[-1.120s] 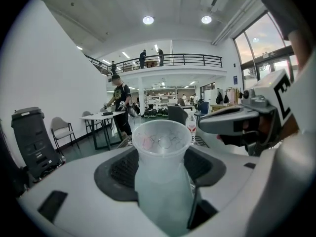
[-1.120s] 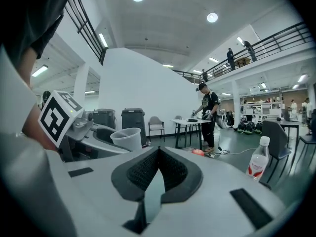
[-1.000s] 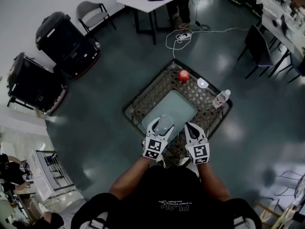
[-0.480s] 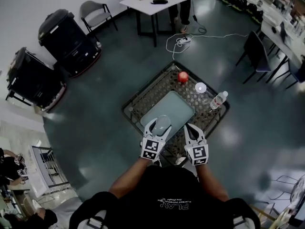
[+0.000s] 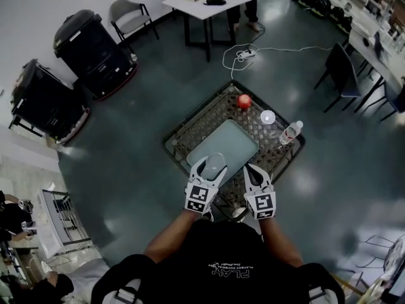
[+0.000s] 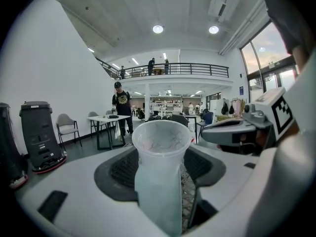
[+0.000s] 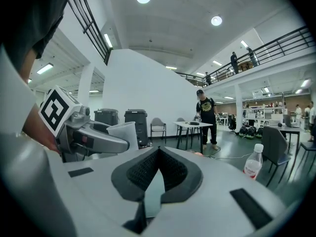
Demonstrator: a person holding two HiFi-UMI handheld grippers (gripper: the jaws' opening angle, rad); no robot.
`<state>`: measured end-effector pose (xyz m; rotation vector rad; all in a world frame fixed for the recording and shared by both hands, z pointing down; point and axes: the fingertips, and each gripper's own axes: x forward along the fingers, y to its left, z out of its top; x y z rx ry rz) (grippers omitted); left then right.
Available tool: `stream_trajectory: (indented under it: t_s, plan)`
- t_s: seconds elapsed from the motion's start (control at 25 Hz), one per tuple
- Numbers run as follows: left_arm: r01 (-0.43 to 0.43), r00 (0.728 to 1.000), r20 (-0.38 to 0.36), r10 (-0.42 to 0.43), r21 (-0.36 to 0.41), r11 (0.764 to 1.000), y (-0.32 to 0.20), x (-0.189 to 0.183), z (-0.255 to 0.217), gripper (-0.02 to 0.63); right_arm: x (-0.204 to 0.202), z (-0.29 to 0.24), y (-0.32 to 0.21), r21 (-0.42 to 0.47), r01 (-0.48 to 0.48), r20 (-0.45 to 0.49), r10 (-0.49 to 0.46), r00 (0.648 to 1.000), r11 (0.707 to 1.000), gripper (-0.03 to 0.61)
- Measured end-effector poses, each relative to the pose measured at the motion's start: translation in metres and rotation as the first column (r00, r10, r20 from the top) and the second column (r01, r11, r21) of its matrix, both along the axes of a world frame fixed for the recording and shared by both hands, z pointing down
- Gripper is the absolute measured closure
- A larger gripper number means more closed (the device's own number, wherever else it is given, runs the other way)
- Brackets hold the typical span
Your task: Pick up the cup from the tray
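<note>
A person's left gripper [image 5: 214, 164] clamps a translucent cup [image 6: 159, 154] upright between its jaws, at the lower centre of the head view, over the near edge of the pale tray [image 5: 237, 139]. The right gripper [image 5: 254, 170], just to the right of it, is empty, with its jaws drawn together at the tips. The tray lies on a mesh table [image 5: 190, 133]. A red apple [image 5: 243, 101] and a water bottle [image 5: 291, 132] stand toward the table's upper right.
</note>
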<state>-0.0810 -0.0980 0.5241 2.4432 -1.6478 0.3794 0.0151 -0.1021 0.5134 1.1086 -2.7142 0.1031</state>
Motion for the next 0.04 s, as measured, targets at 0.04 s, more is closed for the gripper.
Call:
stream_trajectory:
  t_s: [0.04]
  plan:
    - [-0.005, 1.000, -0.005, 0.005, 0.006, 1.000, 0.0009, 0.0021, -0.0017, 0.321, 0.0003, -0.0014, 0.0003, 0.003, 0.002, 0.002, -0.002, 1.000, 1.000, 0.572]
